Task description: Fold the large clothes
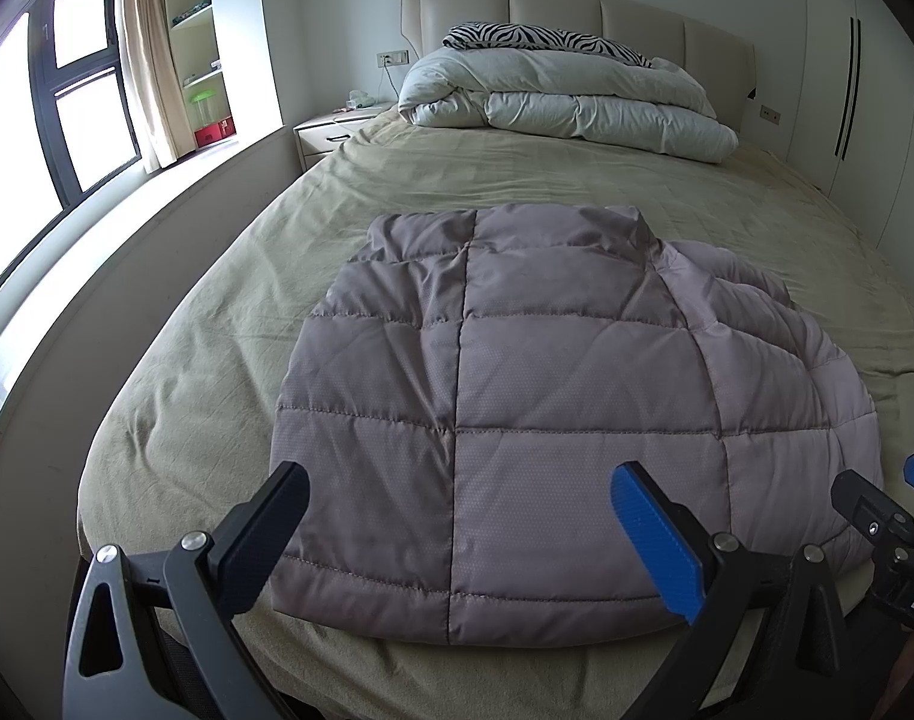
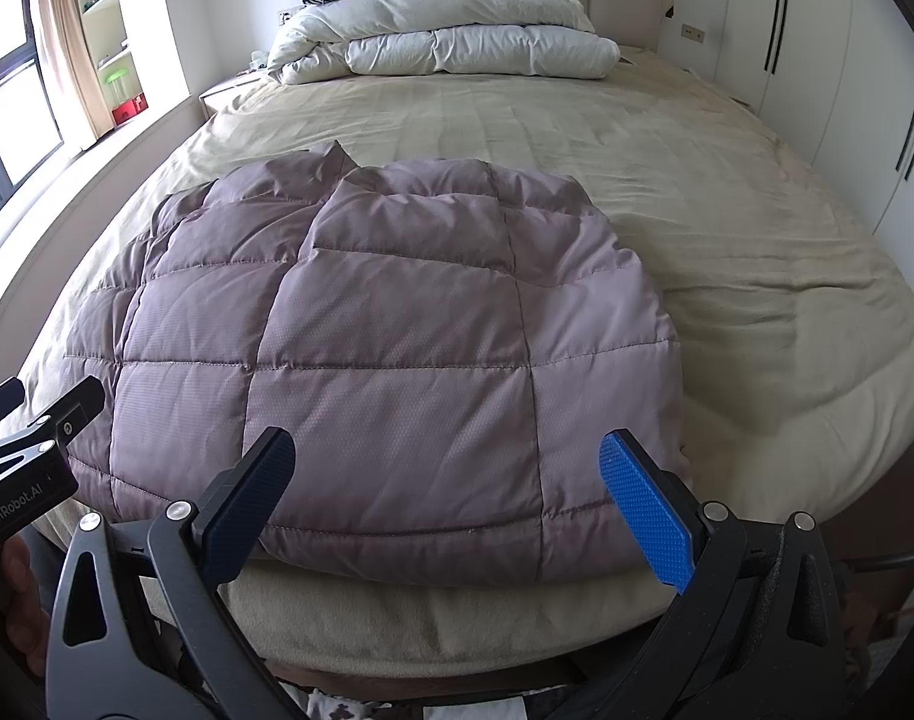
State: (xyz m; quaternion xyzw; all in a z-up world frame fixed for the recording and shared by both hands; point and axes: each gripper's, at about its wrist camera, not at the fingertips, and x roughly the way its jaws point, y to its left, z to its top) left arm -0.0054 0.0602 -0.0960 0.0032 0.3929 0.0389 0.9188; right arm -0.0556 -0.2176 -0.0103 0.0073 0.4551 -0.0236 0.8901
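The mauve quilted down jacket point(image 1: 553, 396) lies folded into a compact, roughly rectangular bundle on the bed with the beige-olive sheet point(image 1: 205, 360), near the foot edge and directly ahead of both units. The left hand-held gripper point(image 1: 457, 531) is released: its jaws stand wide apart, with the black finger point(image 1: 265, 540) to the left of the jacket's near hem and the blue-padded finger point(image 1: 658, 546) over the hem's right portion; neither finger is seen pinching fabric. The right hand-held gripper point(image 2: 451, 510) is likewise released, jaws spread, with the black finger point(image 2: 247, 510) and the blue-padded finger point(image 2: 646, 516) framing the near hem of the jacket point(image 2: 397, 360) from above the bed edge point(image 2: 397, 618); contact with the fabric cannot be determined. In the left wrist view the right unit appears at the far right edge, just beside the jacket's right corner; in the right wrist view the left unit appears at the far left edge, just beside the jacket's left corner, with part of a person's hand point(image 2: 13, 570) gripping its body. Well beyond the jacket, at the head of the bed, a rolled white duvet point(image 1: 565, 102) lies with a zebra-print pillow point(image 1: 541, 39) behind it, against a cream padded headboard point(image 1: 577, 12). A white nightstand point(image 1: 331, 132) stands far ahead to the left.
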